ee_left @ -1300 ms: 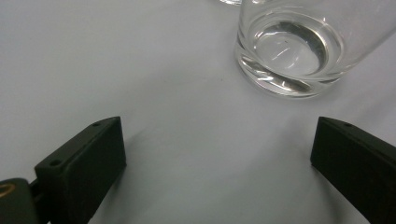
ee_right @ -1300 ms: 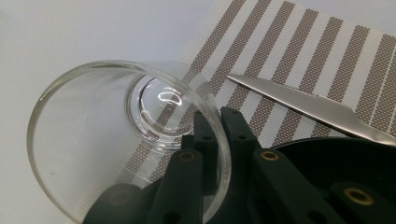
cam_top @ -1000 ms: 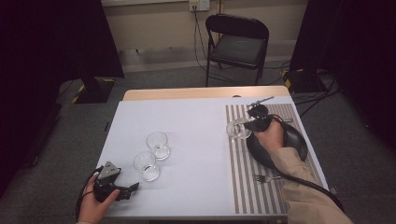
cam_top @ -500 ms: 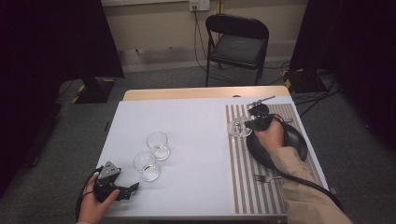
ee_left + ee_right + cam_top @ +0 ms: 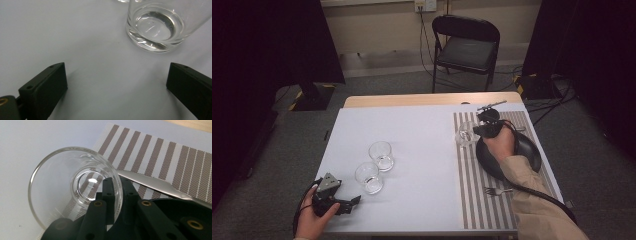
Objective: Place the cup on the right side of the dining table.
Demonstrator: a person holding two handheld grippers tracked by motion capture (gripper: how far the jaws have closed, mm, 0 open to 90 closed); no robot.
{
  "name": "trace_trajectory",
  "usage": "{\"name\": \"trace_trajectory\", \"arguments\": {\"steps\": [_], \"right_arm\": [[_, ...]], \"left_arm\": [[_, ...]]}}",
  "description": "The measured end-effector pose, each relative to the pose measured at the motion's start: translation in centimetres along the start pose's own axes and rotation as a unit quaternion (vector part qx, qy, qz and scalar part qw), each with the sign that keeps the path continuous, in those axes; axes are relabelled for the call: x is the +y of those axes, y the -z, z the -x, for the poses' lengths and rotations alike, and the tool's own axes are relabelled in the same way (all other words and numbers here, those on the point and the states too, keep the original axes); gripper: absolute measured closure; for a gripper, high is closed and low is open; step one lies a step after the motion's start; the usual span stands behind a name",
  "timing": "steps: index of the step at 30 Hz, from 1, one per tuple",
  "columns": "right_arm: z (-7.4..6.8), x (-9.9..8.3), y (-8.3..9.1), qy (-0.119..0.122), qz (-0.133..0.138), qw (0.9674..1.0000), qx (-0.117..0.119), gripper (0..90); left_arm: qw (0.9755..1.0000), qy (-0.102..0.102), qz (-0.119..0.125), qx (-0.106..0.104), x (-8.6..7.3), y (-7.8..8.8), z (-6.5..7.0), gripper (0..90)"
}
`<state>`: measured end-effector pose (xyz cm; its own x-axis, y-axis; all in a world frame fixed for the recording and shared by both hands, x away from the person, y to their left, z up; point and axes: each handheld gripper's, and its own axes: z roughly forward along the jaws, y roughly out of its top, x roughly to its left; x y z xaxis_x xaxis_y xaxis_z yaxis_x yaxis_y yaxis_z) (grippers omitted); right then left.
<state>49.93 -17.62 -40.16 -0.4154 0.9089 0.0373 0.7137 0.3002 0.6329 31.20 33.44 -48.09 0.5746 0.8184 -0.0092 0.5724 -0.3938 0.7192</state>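
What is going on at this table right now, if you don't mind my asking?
A person is setting a table with two handheld grippers. The right gripper pinches the rim of a glass at the striped placemat, beside a black plate, fork and knife. The left gripper rests open near two more glasses.

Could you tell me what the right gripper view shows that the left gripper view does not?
Right gripper view: the right gripper shut on the wall of a clear glass, one jaw inside the rim and one outside, over a striped placemat, with a metal utensil handle and a black plate beside it.

Left gripper view: the left gripper, jaws wide open with nothing between them, and another glass standing upright beyond.

Both: the white table cover.
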Motion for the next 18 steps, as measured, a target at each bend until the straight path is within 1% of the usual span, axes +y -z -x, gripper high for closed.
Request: {"name": "trace_trajectory", "arguments": {"steps": [1, 5, 6, 12, 15, 18], "right_arm": [[-0.05, 0.06, 0.06, -0.002, -0.001, 1.0, -0.003, 82.2], [-0.03, 0.14, 0.15, 0.001, 0.0, 1.0, -0.001, 79.6], [0.03, 0.14, 0.15, -0.002, 0.003, 1.0, -0.003, 76.4], [-0.01, 0.23, 0.17, 0.0, 0.006, 1.0, -0.004, 74.3], [-0.09, 0.34, 0.14, -0.004, 0.008, 1.0, -0.004, 69.7], [-0.15, 0.44, 0.11, -0.003, 0.009, 0.9999, -0.007, 69.0]], "left_arm": [[1.0, -0.001, 0.0, 0.001, 0.0, 0.0, 0.01, 2.5], [1.0, -0.001, -0.001, 0.001, 0.01, 0.0, 0.0, 2.5], [1.0, -0.001, -0.001, 0.001, 0.01, 0.01, 0.0, 2.5], [1.0, -0.001, -0.001, 0.0, 0.0, 0.01, 0.0, 2.5], [1.0, -0.002, -0.001, 0.001, 0.01, 0.0, 0.0, 2.5], [1.0, 0.0, 0.0, 0.0, 0.0, 0.0, 0.0, 2.5]]}}
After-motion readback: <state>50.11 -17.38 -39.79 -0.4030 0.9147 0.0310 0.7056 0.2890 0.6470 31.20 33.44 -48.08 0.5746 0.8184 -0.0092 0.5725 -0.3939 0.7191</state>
